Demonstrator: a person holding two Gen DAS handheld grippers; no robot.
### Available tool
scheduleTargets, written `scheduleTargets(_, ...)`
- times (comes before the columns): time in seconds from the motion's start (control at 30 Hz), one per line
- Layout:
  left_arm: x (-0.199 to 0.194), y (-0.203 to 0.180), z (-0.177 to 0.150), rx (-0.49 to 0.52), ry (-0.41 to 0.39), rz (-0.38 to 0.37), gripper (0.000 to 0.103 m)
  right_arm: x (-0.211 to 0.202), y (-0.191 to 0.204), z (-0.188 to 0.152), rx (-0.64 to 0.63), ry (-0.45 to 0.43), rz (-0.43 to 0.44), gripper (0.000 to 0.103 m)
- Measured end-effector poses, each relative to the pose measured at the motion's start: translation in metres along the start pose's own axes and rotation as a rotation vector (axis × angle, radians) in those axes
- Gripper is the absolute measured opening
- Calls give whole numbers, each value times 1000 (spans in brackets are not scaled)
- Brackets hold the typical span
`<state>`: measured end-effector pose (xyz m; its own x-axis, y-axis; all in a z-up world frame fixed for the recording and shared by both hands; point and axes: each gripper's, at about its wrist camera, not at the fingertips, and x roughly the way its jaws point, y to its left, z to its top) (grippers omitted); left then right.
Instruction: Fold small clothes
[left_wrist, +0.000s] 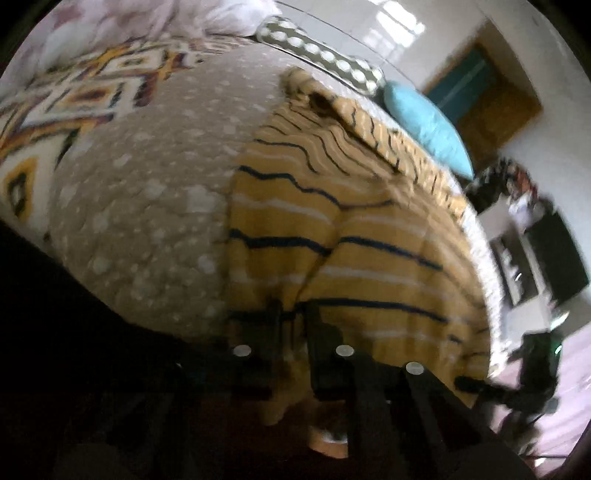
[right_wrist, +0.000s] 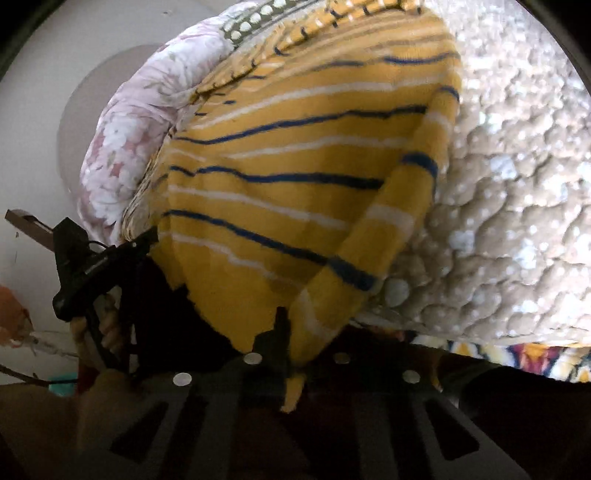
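The left gripper (left_wrist: 291, 317) is clenched on the near hem of the yellow striped shirt (left_wrist: 354, 229). The right gripper (right_wrist: 291, 332) likewise pinches the hem. The shirt lies spread on the beige dotted bedspread (left_wrist: 147, 184). Beyond it rests a blue pillow (left_wrist: 424, 125).

Pretty sure we're in someone's bedroom: there's a bed (left_wrist: 147, 192) with a dotted beige quilt, a blue pillow (left_wrist: 428, 125) at its far edge, and a wooden door (left_wrist: 491, 99).
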<state>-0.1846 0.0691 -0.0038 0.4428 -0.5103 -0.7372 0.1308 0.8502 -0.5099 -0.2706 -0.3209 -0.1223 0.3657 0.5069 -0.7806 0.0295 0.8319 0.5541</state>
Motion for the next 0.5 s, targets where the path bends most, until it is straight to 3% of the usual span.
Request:
scheduleTargets(0.13, -24, -6, -10, 33, -23, 7, 5, -32, 6, -14, -31, -71, 38, 6)
scheduleTargets(0.27, -33, -14, -5, 48, -34, 5, 5, -40, 8, -17, -33, -89, 59, 6)
scheduleTargets(0.37, -35, -21, 15, 44, -53, -31, 5, -43, 14, -2, -64, -95, 81, 6)
scheduleTargets(0.5, -33, -47, 70, 79, -100, -74, 5, -67, 35, 42, -145, -185, 115, 6)
